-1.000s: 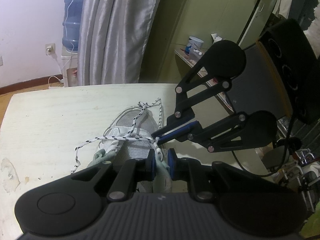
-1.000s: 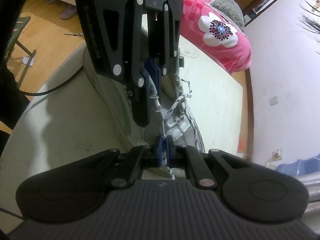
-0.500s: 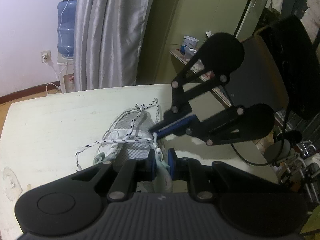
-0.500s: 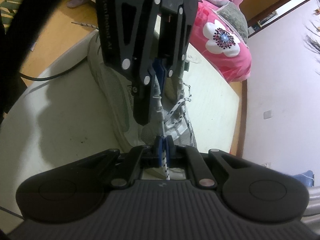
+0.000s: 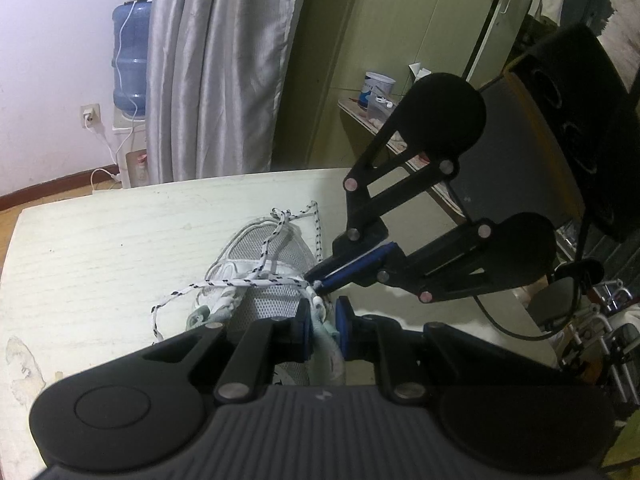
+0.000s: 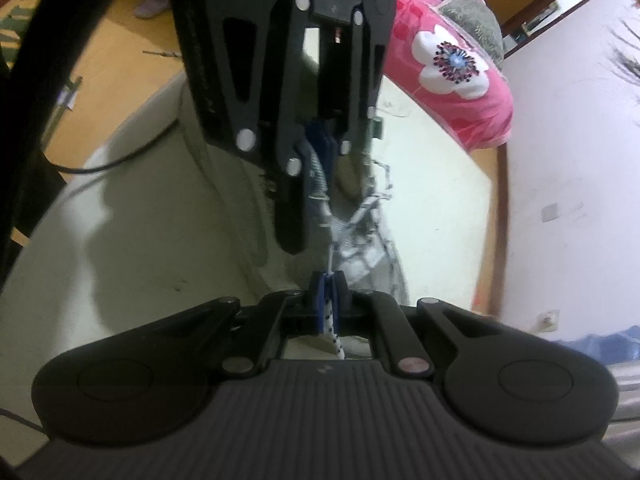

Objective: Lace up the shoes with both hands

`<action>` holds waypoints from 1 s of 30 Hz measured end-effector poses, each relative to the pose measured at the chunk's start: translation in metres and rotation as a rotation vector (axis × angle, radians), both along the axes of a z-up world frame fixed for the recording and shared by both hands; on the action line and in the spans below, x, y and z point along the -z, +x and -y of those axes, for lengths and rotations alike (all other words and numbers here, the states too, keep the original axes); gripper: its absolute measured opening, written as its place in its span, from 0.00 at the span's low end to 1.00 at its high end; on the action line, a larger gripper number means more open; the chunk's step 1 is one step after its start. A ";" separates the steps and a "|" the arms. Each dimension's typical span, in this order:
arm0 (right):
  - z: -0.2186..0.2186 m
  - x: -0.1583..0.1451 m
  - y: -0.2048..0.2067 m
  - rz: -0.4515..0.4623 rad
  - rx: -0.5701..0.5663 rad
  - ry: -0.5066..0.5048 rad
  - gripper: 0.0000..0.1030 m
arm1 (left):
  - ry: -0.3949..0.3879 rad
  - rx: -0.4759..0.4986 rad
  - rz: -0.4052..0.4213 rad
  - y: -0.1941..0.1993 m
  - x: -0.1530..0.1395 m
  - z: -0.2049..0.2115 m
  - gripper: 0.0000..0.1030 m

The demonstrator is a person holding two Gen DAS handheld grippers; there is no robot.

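A grey-white mesh shoe [image 5: 264,248] lies on the pale table [image 5: 100,260]. My left gripper [image 5: 324,320] is shut on the pale green edge of the shoe's upper [image 5: 326,340], near the heel end. From the right comes my right gripper [image 5: 316,285], shut on the white black-flecked lace [image 5: 240,282] just beside the shoe. In the right wrist view the lace [image 6: 334,340] is pinched between the blue pads of the right gripper [image 6: 329,296] and runs tight up to the shoe [image 6: 360,248]. The left gripper [image 6: 320,148] stands over it there. That view is blurred.
A loose lace end [image 5: 154,320] trails on the table to the shoe's left. A black cable [image 6: 120,160] crosses the table edge. Behind stand a blue water bottle [image 5: 130,56], grey curtains [image 5: 216,80], a dark chair [image 5: 560,140] and pink flowered bedding [image 6: 452,64].
Both grippers keep their holds and stay about where they were. The views have tilted slightly and the right wrist view has gone blurred.
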State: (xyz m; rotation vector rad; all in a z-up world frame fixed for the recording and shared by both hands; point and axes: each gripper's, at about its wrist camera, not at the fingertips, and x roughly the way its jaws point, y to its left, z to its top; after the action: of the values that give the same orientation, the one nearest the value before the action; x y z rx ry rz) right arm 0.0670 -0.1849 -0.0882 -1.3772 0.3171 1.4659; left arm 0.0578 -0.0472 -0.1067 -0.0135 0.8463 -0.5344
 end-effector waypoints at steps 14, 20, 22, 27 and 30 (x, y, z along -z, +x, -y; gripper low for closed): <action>0.008 -0.018 -0.019 0.086 0.030 0.012 0.02 | 0.007 0.016 0.014 0.004 0.003 0.001 0.13; 0.012 -0.018 -0.024 0.070 0.031 0.000 0.02 | 0.009 0.021 0.016 0.005 0.005 0.002 0.13; 0.011 -0.020 -0.023 0.059 0.041 -0.002 0.02 | 0.009 0.021 0.017 0.005 0.005 0.002 0.13; 0.002 -0.026 -0.023 0.051 0.050 -0.013 0.03 | 0.004 0.020 0.017 0.005 0.006 0.002 0.13; 0.004 -0.031 -0.026 0.042 0.053 -0.025 0.02 | -0.001 0.021 0.020 0.004 0.007 0.001 0.13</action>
State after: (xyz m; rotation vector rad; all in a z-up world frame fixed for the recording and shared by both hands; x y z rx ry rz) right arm 0.0415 -0.1888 -0.0575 -1.4073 0.3431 1.3923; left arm 0.0619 -0.0483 -0.1132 -0.0002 0.8279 -0.5533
